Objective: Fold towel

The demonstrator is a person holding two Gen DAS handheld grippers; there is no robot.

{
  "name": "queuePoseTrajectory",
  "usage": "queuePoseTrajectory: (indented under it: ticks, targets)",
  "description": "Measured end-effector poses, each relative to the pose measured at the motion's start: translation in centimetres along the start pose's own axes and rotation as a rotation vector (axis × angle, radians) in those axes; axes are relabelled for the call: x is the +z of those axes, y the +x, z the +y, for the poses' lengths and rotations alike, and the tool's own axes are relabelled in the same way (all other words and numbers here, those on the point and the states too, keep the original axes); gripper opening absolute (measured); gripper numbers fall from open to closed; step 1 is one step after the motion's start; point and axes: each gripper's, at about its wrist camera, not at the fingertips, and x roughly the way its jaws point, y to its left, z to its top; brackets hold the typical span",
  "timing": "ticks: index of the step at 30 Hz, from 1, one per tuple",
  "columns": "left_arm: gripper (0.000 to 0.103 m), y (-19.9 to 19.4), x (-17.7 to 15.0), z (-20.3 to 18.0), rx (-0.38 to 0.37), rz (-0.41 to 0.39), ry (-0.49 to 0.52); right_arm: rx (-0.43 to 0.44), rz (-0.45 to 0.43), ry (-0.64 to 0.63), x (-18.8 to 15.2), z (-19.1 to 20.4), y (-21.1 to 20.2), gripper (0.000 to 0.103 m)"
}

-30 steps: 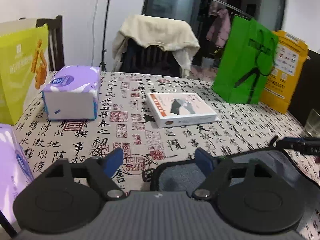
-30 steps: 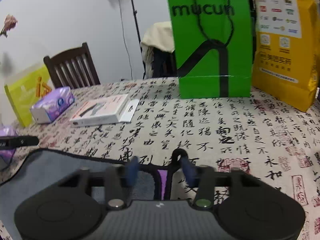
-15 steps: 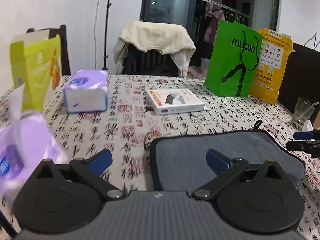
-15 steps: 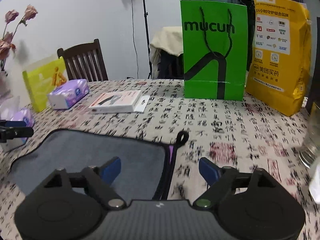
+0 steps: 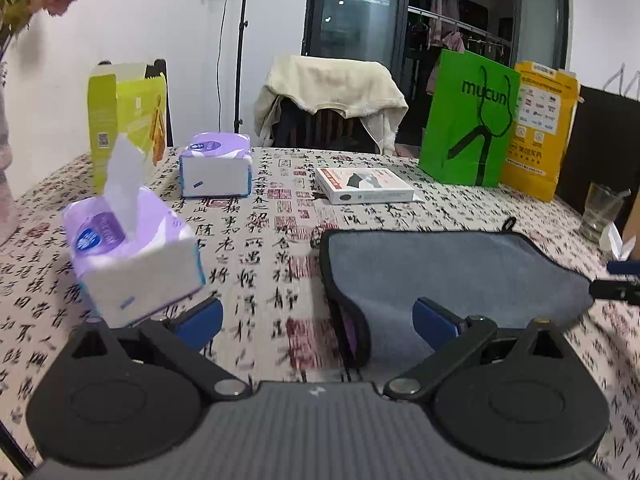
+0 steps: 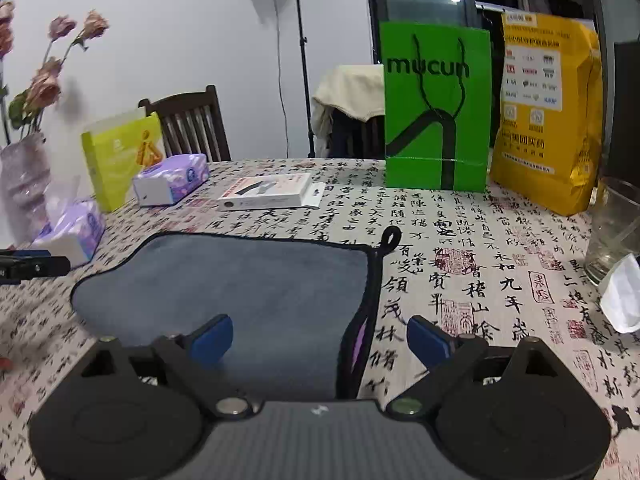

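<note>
A grey towel (image 5: 448, 272) with black trim lies folded on the patterned tablecloth; it also shows in the right wrist view (image 6: 240, 280), with its hanging loop (image 6: 391, 236) at the far right corner. A purple underside peeks out at the near fold. My left gripper (image 5: 316, 320) is open and empty, straddling the towel's left near corner. My right gripper (image 6: 320, 334) is open and empty, straddling the towel's right near edge. Each gripper's tip shows at the frame edge of the other's view.
An open tissue pack (image 5: 132, 256) sits close left of the left gripper, another tissue pack (image 5: 216, 168) behind it. A white box (image 5: 364, 184), green bag (image 5: 468, 120), yellow bag (image 5: 540, 128), drinking glass (image 6: 612, 232), crumpled tissue (image 6: 624, 296) and flower vase (image 6: 20, 184) stand around.
Both grippers opened and let go of the towel, then pulled back and up. The towel now lies folded on the table.
</note>
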Motion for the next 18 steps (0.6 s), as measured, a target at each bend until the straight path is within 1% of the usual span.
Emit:
queuePoseTrajectory:
  ticks: [4, 11, 18]
  targets:
    - [0.103, -1.8, -1.2, -1.0, 0.026, -0.015, 0.031, -0.027, -0.034, -0.020, -0.9, 1.1, -2.4, 0.101]
    - [0.103, -5.2, -2.2, -2.5, 0.012, -0.051, 0.014, -0.021, -0.060, -0.004, -2.5, 2.2, -5.9, 0.101]
    - [0.103, -9.2, -3.2, -4.6, 0.042, -0.074, -0.002, -0.023, -0.088, -0.020, -4.5, 2.8, -8.9, 0.102]
